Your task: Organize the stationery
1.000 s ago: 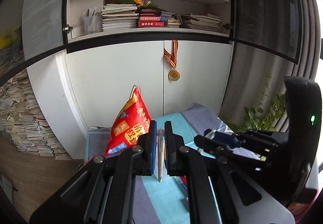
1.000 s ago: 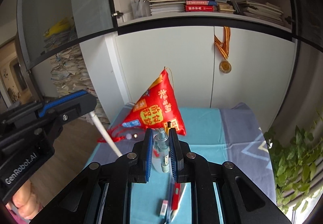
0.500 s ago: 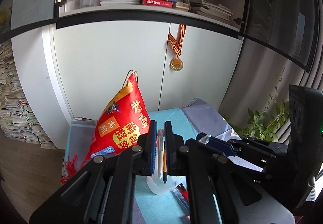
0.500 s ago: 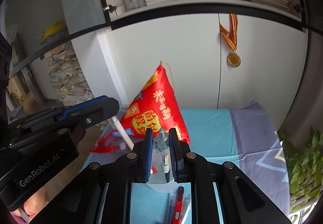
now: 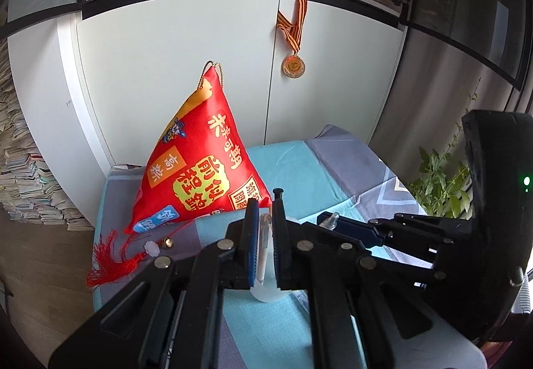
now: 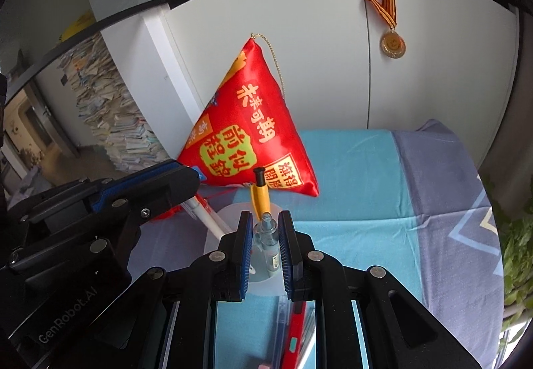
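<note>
Both claws clamp pens: left claw (image 5: 265,235), right claw (image 6: 265,247).

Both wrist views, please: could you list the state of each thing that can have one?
Left gripper: shut on white pen.
Right gripper: shut on clear pen.
Pen cup: upright on the table, holding an orange pen.
Cabinet doors: closed.
Red pouch: standing upright.
</note>
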The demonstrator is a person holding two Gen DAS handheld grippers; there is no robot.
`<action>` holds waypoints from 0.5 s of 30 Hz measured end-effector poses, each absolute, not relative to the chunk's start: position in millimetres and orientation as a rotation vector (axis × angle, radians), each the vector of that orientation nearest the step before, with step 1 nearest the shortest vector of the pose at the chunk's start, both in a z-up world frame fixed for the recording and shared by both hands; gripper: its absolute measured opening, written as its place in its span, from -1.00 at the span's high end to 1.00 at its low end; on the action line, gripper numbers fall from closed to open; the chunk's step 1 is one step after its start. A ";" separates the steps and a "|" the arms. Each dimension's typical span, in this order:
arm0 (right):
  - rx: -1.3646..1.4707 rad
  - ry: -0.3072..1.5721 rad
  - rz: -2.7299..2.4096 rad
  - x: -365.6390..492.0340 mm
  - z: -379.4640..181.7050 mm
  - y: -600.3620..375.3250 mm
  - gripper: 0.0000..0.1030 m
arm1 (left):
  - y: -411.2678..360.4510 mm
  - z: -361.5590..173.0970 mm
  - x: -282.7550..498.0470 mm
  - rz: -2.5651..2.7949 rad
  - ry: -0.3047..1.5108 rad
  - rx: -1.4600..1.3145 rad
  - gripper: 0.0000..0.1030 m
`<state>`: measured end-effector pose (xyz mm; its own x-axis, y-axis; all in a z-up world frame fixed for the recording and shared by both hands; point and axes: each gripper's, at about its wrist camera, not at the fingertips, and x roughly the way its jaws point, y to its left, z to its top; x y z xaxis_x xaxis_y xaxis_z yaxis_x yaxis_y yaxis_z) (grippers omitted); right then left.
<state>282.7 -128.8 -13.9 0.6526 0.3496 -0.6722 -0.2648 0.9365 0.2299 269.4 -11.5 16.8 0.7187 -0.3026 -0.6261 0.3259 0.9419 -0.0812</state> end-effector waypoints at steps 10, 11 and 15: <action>0.198 0.761 0.310 266.0 -1.1 -153.3 0.67 | -5.0 36.6 242.4 -0.312 0.608 0.036 0.62; 0.198 0.751 0.302 260.7 2.0 -156.1 0.67 | -4.0 38.4 236.0 -0.307 0.597 0.040 0.53; 0.168 0.741 0.289 228.7 7.8 -165.5 0.67 | -1.7 35.6 207.5 -0.312 0.585 0.056 0.49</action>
<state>228.8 -165.5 7.8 0.7006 0.3172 -0.6391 -0.1998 0.9471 0.2511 207.5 -1.7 35.6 0.7882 -0.2741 -0.5511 0.3056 0.9515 -0.0361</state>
